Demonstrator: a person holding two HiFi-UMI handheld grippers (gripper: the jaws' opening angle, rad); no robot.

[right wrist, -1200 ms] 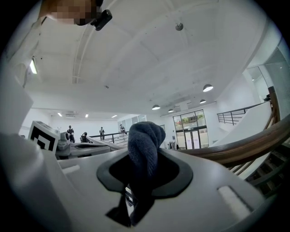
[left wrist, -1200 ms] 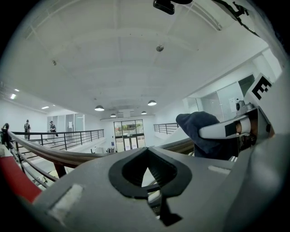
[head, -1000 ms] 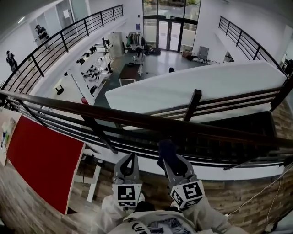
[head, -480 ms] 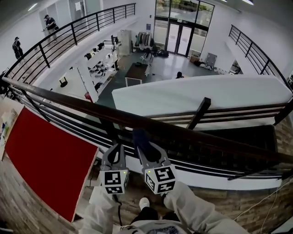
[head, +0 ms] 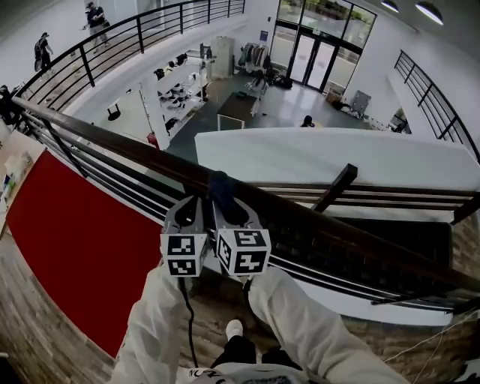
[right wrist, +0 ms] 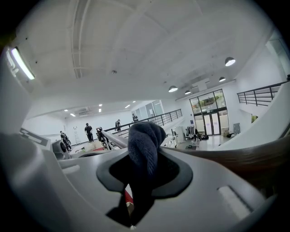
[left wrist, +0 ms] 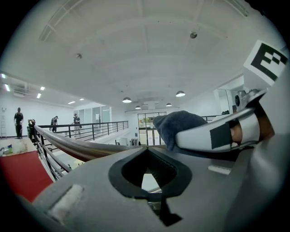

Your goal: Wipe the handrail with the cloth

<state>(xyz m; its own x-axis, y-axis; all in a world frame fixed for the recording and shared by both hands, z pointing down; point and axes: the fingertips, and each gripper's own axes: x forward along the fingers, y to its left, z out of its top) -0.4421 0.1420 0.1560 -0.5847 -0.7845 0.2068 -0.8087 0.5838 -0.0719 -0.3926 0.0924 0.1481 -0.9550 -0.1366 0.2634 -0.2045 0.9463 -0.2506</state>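
A dark brown handrail (head: 127, 142) runs from upper left to lower right in the head view. A dark blue cloth (head: 220, 187) lies over the rail top, and my right gripper (head: 225, 204) is shut on it. In the right gripper view the cloth (right wrist: 144, 138) bulges up between the jaws, with the handrail (right wrist: 244, 156) behind it. My left gripper (head: 192, 204) sits just left of the right one, against the rail's near side. Its jaws are shut with nothing between them (left wrist: 147, 171). The left gripper view also shows the cloth (left wrist: 174, 127) and the handrail (left wrist: 77, 147).
Beyond the rail is a drop to a lower floor with a large white block (head: 330, 157) and shelves. A red panel (head: 67, 240) lies at the left on the wood floor. Black bars (head: 112, 184) run under the rail. People (head: 95, 15) walk the far balcony.
Both grippers have slid leftward along the handrail, the right one taking the cloth with it. They now sit closer together.
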